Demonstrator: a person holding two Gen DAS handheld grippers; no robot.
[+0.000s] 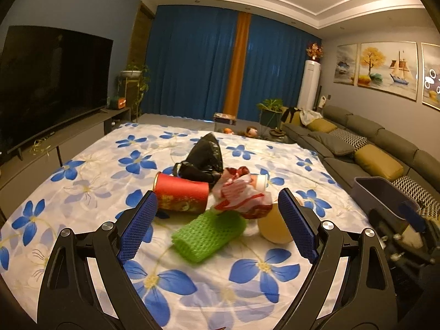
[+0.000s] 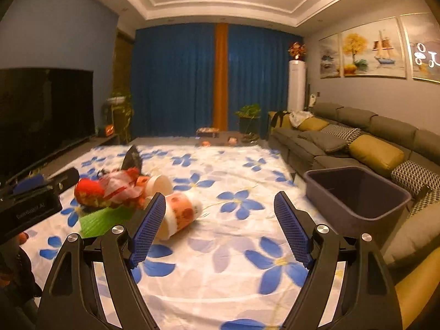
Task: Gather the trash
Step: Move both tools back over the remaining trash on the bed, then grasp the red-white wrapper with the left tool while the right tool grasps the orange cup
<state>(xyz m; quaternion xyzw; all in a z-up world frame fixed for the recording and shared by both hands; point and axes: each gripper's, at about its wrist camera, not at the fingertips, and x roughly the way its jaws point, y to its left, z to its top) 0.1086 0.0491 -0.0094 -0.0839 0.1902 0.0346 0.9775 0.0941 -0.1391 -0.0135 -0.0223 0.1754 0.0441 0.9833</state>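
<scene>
A heap of trash lies on a white sheet with blue flowers [image 1: 82,170]. In it are a red can on its side [image 1: 181,195], a black plastic bag [image 1: 205,159], a red-and-white crumpled wrapper [image 1: 242,195], a green foam net [image 1: 209,232] and a tan paper cup [image 1: 272,228]. My left gripper [image 1: 217,225] stands open just before the heap, nothing between its pads. In the right wrist view an orange-patterned paper cup [image 2: 178,214] lies on its side by the left fingertip. My right gripper [image 2: 220,225] is open and holds nothing.
A grey plastic bin [image 2: 360,192] stands on the sheet at the right, next to a long grey sofa [image 2: 357,137] with yellow cushions. A large television [image 1: 49,82] on a low cabinet runs along the left. Blue curtains [image 1: 198,63] and potted plants close the far end.
</scene>
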